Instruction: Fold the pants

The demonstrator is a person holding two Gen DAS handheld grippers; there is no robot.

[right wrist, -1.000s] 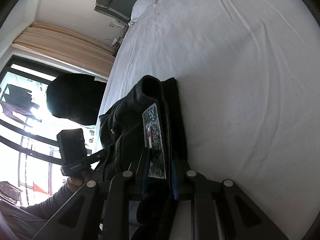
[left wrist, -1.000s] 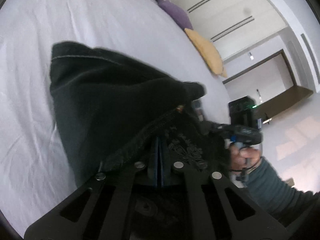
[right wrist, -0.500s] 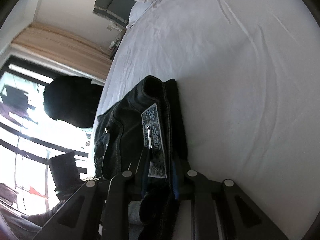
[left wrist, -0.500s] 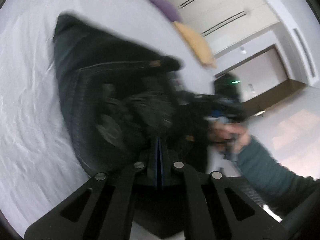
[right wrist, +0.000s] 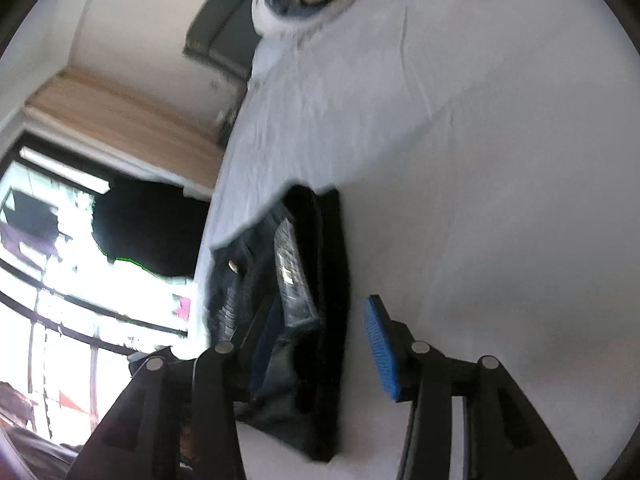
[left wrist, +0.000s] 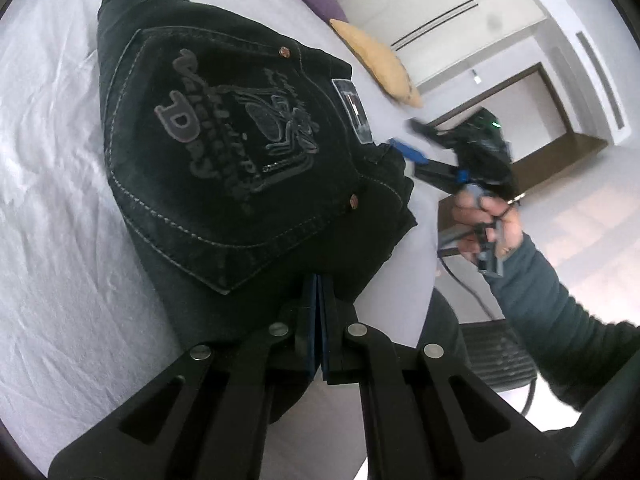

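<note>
Now the folded pants (left wrist: 240,152) lie lengthwise away from the left gripper (left wrist: 318,300).

The right gripper (right wrist: 320,340) has just opened off the pants (left wrist: 248,152), which now lie pocket-up.

Both views fisheye: dark corners, lines bowed at edges. Left wrist view evenly lit, soft daylight; pants (left wrist: 240,140) sharp, right tongs (left wrist: 412,152) and hand (left wrist: 488,216) smeared by motion blur. Right wrist view blurred overall; window (right wrist: 60,280) at left blown out, glare; pants there near-black, detail lost.
</note>
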